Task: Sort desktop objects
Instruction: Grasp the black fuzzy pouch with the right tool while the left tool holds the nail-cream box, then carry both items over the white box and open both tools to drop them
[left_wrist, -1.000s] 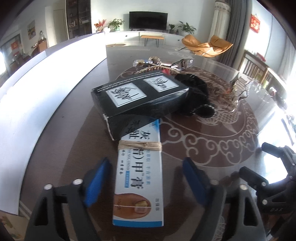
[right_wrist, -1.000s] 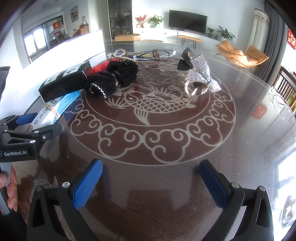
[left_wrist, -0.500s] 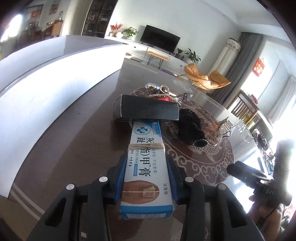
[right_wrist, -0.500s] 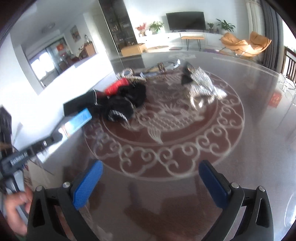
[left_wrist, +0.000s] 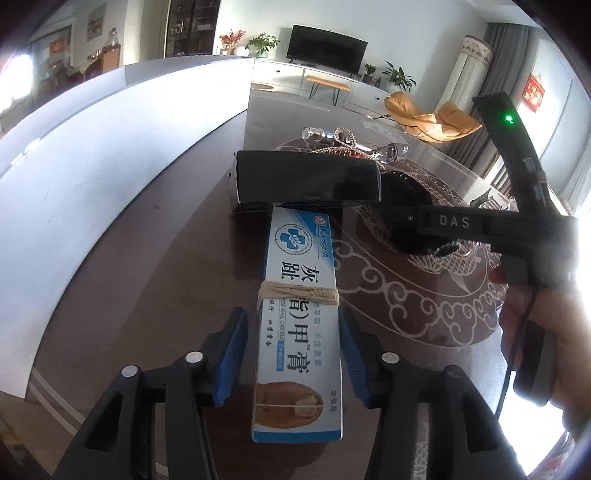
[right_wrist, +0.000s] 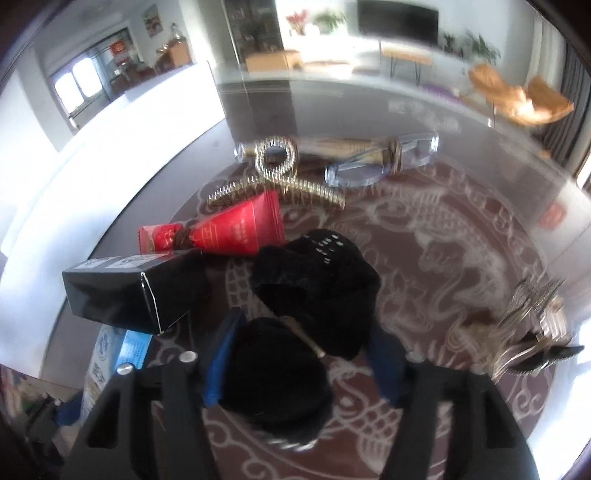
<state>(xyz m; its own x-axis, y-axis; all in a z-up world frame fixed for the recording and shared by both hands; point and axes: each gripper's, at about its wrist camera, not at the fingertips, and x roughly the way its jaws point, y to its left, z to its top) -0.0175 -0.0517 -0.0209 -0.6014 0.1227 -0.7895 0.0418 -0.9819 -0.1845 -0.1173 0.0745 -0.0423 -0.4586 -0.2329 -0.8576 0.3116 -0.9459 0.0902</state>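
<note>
My left gripper (left_wrist: 293, 356), wide open a second ago, has closed in around the blue-white cream box (left_wrist: 298, 325), though its pads now sit a bit looser than half a second back. My right gripper (right_wrist: 301, 363) moved from bare table onto the black hair scrunchie (right_wrist: 280, 373), pads straddling it. Right view now blurred.

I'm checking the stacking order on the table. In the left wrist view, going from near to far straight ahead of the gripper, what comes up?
Left gripper → white and blue cream box → black box → beaded hair clip → TV on the far wall.
</note>
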